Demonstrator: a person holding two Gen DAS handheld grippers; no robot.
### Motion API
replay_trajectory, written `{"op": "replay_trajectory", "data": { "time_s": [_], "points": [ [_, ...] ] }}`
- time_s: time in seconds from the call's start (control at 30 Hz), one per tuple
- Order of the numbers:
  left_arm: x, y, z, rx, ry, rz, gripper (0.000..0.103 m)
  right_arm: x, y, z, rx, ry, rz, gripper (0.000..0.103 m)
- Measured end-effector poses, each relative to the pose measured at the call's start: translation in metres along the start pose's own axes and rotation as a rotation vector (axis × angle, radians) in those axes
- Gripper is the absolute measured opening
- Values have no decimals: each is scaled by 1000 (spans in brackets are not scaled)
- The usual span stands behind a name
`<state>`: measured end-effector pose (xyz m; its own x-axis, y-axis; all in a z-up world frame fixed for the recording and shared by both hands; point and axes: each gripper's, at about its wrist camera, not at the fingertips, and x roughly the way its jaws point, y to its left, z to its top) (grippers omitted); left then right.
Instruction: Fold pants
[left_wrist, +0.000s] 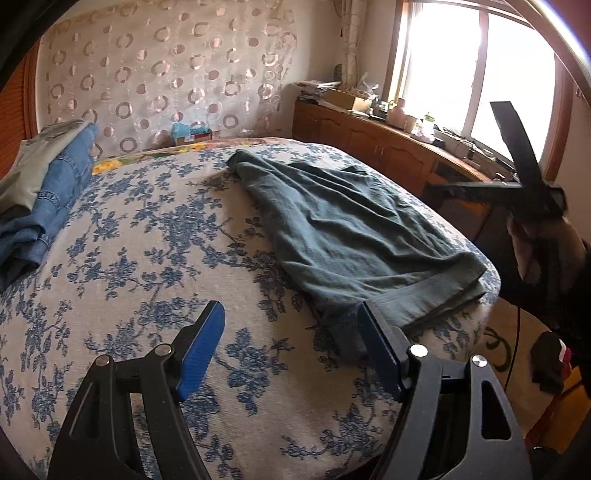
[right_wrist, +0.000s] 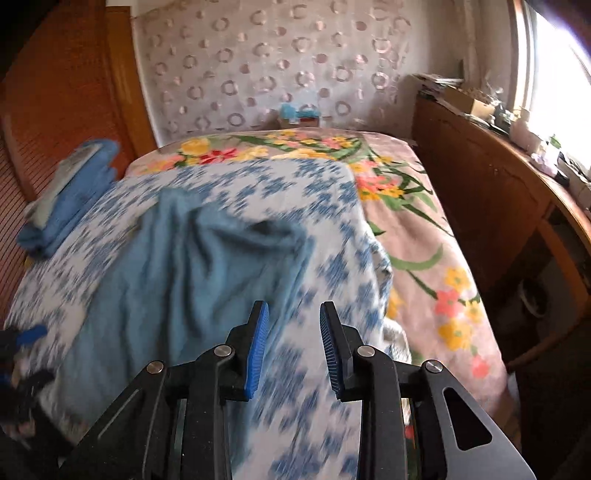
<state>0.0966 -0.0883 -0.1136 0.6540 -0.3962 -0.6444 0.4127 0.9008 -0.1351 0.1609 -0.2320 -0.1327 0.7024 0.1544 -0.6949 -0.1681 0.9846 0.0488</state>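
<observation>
Lying rumpled on the floral bedspread (left_wrist: 147, 229), teal knit pants (left_wrist: 347, 236) await folding, hem end twd the bed's near corner.
L gripper (left_wrist: 291, 343) hangs open, one finger just beside the hem; R gripper (right_wrist: 293, 347) also open, above the cover, holding nothing. Fabric looks soft, light, floppy, prob. clingy not slick; best taken at the thicker hem band (left_wrist: 417, 299) or waistband corners.

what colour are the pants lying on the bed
Dark teal pants; clearest in the left wrist view.
</observation>
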Motion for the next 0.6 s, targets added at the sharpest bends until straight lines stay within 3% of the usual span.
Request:
{"op": "replay_trajectory", "data": {
  "time_s": [0.07, 0.17, 0.37, 0.6],
  "points": [
    [1, -3, 1, -1, 6, -20, 70, -12, 5, -16, -12, -8, 24, 30],
    [2, -8, 3, -1, 11, -48, 64, -26, 7, -35, -13, -23, 37, 42],
    [9, -20, 7, 17, 48, -61, 58, -40, 7, -63, 9, -12, 18, 42],
    [20, -23, 1, 13, 101, -48, 54, -49, 3, -82, 77, 10, 60, 42]
  ]
}}
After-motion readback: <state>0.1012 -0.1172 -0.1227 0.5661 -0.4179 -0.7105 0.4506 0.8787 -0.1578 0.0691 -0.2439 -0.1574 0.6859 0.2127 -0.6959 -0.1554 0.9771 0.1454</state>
